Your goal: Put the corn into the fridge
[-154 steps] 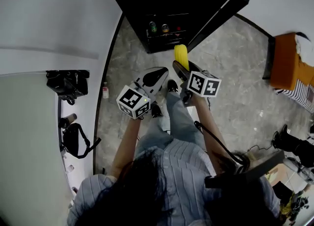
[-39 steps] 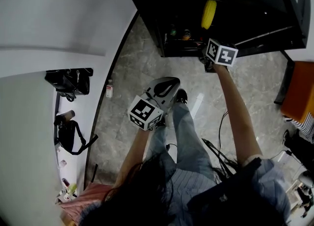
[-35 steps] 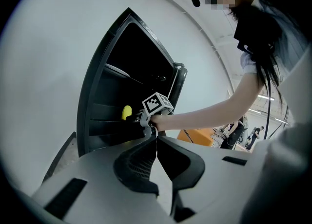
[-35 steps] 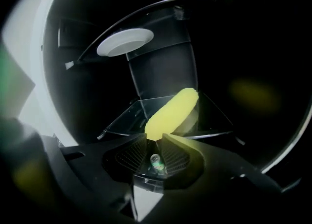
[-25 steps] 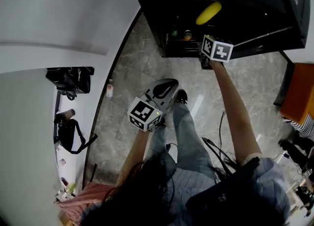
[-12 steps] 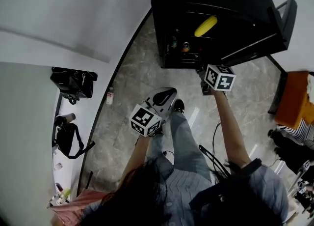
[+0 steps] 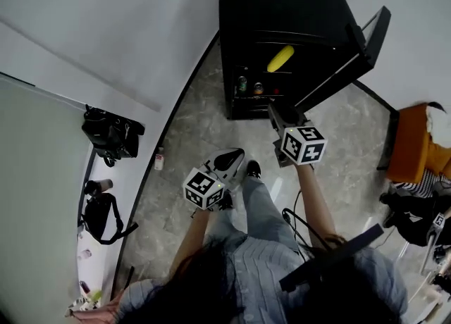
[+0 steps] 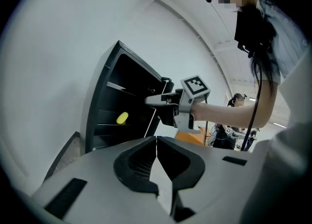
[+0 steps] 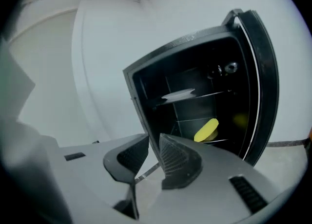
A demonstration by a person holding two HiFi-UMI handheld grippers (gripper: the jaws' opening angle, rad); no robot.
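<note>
The corn (image 7: 280, 58) is lying on its side on a shelf inside the black fridge (image 7: 282, 5), in the upper middle of the head view, well apart from both tools. The fridge door (image 7: 352, 55) is standing wide open, swinging out toward the upper right of that frame. Just below the corn, two cans (image 7: 249, 86) are sitting side by side on a lower shelf. The right gripper (image 7: 273, 110) is hovering in front of the open fridge, just below it in the head view, pointing toward the interior; its jaws are standing a narrow slit apart with nothing between them. In the right gripper view the corn (image 9: 206, 130) is showing just right of centre, beyond the gripper's tips (image 9: 153, 140), with a glass shelf (image 9: 178, 94) above it. The left gripper (image 7: 236, 155) is hanging lower in the head view, near centre, over the grey stone floor (image 7: 190, 125); its jaws are pressing together at the tips, holding nothing. In the left gripper view the corn (image 8: 122, 118) is appearing as a small yellow spot left of centre. A small bottle (image 7: 160, 159) is standing on the floor by the wall at left.
</note>
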